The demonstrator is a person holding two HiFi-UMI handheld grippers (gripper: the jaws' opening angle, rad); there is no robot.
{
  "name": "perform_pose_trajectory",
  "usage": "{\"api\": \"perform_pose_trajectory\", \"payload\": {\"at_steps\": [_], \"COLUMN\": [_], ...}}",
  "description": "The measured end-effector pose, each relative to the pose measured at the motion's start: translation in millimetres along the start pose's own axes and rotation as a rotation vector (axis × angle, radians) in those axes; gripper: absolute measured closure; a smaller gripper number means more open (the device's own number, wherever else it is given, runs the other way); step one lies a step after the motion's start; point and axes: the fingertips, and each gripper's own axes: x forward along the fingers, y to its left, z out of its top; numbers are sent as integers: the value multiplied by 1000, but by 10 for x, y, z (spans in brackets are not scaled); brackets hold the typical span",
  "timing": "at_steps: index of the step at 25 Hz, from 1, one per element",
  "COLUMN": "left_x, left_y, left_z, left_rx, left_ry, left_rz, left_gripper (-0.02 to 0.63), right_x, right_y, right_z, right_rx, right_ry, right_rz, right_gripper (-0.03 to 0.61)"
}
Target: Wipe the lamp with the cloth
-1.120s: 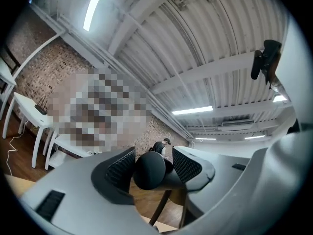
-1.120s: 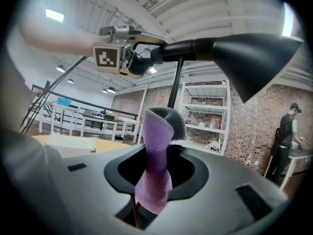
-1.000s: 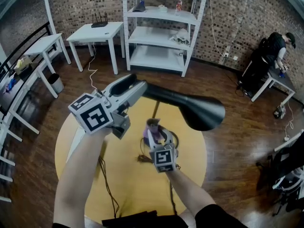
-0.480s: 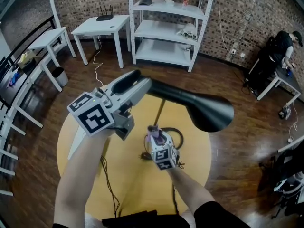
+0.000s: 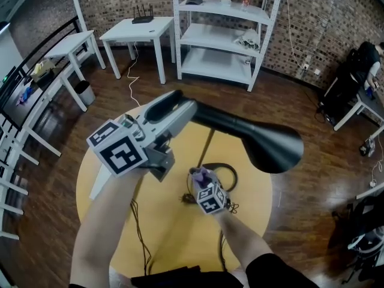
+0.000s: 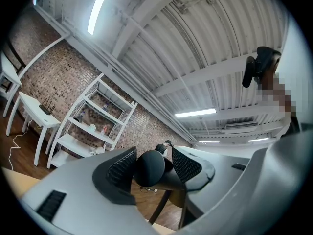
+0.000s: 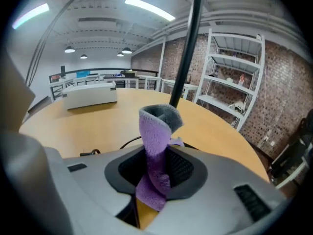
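Observation:
A black lamp hangs over the round yellow table; its cone shade points right and its thin pole runs down to the base. My left gripper is shut on the lamp's black neck, which sits between the ribbed pads. Lower, near the base, my right gripper holds a purple cloth. Its jaws are closing on the cloth, which stands up twisted between them. The pole rises just beyond the cloth.
A white box lies at the table's left edge. Black cables trail across the tabletop. A white shelf unit and white side tables stand behind; a person works at the far right.
My right gripper has sunk toward the tabletop with the cloth and tipped downward. The left gripper has kept its hold on the lamp.

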Motion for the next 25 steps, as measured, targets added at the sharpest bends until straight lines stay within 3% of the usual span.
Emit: {"api": "perform_pose_trajectory", "payload": {"at_steps": [3,6,10,13,16,20,25], "left_x": [-23,-44,-70,-66,-76,-118,-134], "left_y": [19,34,2,12,31,66,82], "left_z": [-3,9,25,0,-33,-13,-38], "left_rx": [-12,-12,52,57,56,39,28], "left_ry": [-11,-17,-19,-35,-27,-22,-19], "left_rz": [9,18,49,81,101,118,121], "left_gripper": [394,393,400,405,407,408,410], "right_x": [-64,-279,-773,-1322,-1753,-2029,-2145], "right_y": [-37,-125,-249,-397,-528,-540,-584], "right_z": [-57,78,784,1332,1626,2065,2318], "right_rx": [53,78,45,142,215,196,186], "right_ry": [-1,-94,-383,-653,-829,-905,-922], "right_rz": [55,51,32,1,-28,-24,-31], "right_gripper": [474,476,474,474,474,472,416]}}
